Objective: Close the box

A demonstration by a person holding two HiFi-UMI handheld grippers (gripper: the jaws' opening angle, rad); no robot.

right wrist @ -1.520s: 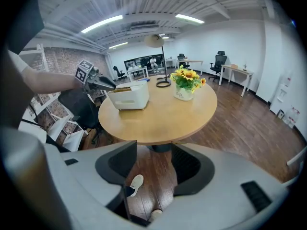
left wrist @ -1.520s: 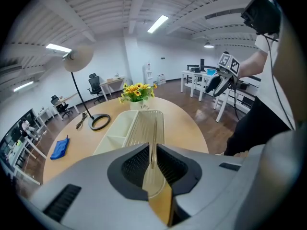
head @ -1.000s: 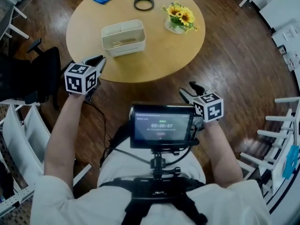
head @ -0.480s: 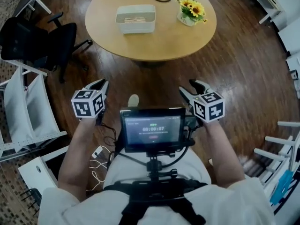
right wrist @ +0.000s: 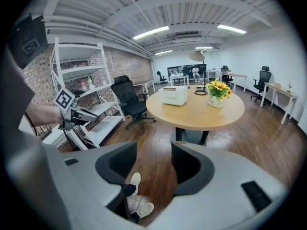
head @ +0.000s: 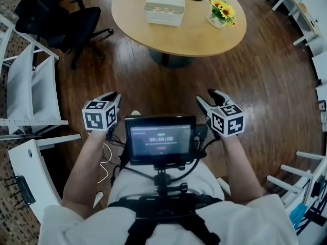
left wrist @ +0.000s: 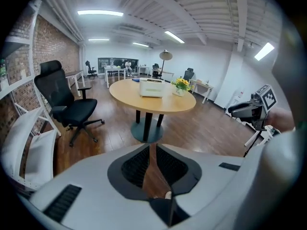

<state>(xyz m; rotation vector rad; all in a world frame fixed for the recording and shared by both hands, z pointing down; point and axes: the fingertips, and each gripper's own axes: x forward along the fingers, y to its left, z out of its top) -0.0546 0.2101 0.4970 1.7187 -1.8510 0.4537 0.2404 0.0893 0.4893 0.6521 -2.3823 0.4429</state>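
Head view omits ceiling lights (right wrist: 151,32); left hand-held gripper (left wrist: 150,150) (and right hand-held gripper (right wrist: 154,150)) released, empty.

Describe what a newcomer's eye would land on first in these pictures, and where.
The round wooden table stands ahead, at the top of the head view, bearing a white box and yellow flowers. Nearer, the left gripper and right gripper, each with a marker cube, hang empty over the wooden floor, flanking a screen at the person's chest.
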